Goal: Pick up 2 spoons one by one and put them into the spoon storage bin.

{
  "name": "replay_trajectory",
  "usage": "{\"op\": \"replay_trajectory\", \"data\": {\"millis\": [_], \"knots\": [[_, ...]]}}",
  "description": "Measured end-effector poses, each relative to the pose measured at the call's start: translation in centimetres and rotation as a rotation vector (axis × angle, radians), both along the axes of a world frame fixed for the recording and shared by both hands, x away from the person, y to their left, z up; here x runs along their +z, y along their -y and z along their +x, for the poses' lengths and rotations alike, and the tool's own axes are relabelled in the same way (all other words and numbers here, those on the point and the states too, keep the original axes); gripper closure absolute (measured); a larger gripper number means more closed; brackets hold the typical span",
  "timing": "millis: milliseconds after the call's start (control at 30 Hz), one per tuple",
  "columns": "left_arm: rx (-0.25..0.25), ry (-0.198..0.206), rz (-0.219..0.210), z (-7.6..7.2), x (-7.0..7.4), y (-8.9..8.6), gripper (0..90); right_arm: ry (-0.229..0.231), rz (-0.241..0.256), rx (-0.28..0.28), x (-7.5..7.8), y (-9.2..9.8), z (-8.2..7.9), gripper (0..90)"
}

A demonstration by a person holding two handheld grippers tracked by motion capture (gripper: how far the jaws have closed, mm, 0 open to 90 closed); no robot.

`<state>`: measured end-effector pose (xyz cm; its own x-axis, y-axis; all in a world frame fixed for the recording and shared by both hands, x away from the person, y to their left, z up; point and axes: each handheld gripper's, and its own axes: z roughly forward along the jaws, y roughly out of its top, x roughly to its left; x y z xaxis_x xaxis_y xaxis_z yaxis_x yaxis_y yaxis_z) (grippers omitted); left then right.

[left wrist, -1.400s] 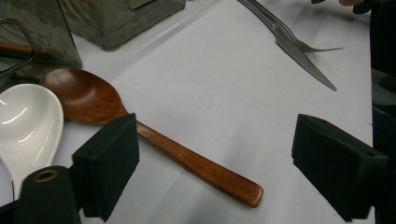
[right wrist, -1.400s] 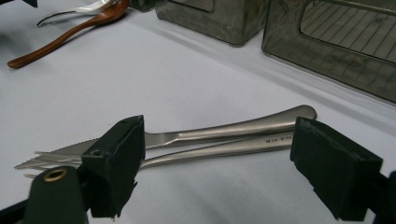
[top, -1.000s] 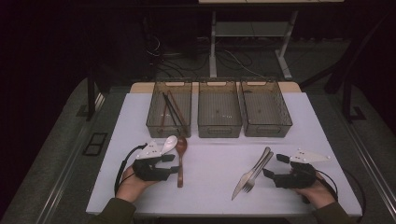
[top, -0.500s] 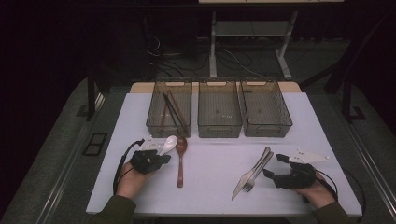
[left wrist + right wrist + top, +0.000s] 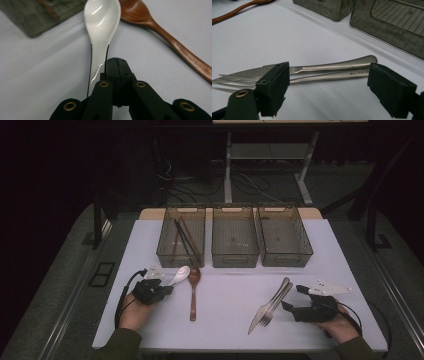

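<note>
The left gripper [image 5: 115,62] has its fingers pressed together on the handle of the white spoon [image 5: 101,30]. The spoon lies on the white surface [image 5: 225,320], just in front of the left bin [image 5: 181,237], with its bowl close beside the bowl of the wooden spoon [image 5: 193,290]. That bin already holds some long dark sticks, maybe chopsticks.

The right gripper [image 5: 327,85] has its fingers wide apart. They sit on each side of the knife [image 5: 329,65] and the fork [image 5: 322,77], which lie together on the surface, but they do not hold them yet.

It looks like the job is sorting the tableware into the three bins. The step now is picking up the white spoon. Next, the left gripper should lift it and carry it over a bin without bumping the wooden spoon.
</note>
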<state>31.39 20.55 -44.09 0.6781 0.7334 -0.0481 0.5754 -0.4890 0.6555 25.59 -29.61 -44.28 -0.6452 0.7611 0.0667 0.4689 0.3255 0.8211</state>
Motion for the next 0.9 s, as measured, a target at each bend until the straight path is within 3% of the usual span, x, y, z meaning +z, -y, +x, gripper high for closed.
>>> {"op": "replay_trajectory", "data": {"millis": [367, 533, 733, 900], "knots": [[0.07, 0.023, 0.017, 0.4, 0.0, -2.0, 89.4, -0.001, -0.006, 0.002, 0.0, -0.1, 0.0, 18.1], [0.073, 0.018, 0.011, 0.4, 0.0, -2.1, 89.4, -0.001, -0.007, 0.001, 0.0, -0.1, 0.0, 18.1], [0.053, 0.043, -0.046, 0.2, 0.6, -2.0, 89.2, -0.001, -0.009, 0.001, 0.0, 0.0, 0.0, 18.1], [0.039, 0.072, -0.107, 0.3, 1.6, -1.5, 78.5, -0.003, -0.01, -0.001, -0.1, 0.0, 0.1, 18.1]]}}
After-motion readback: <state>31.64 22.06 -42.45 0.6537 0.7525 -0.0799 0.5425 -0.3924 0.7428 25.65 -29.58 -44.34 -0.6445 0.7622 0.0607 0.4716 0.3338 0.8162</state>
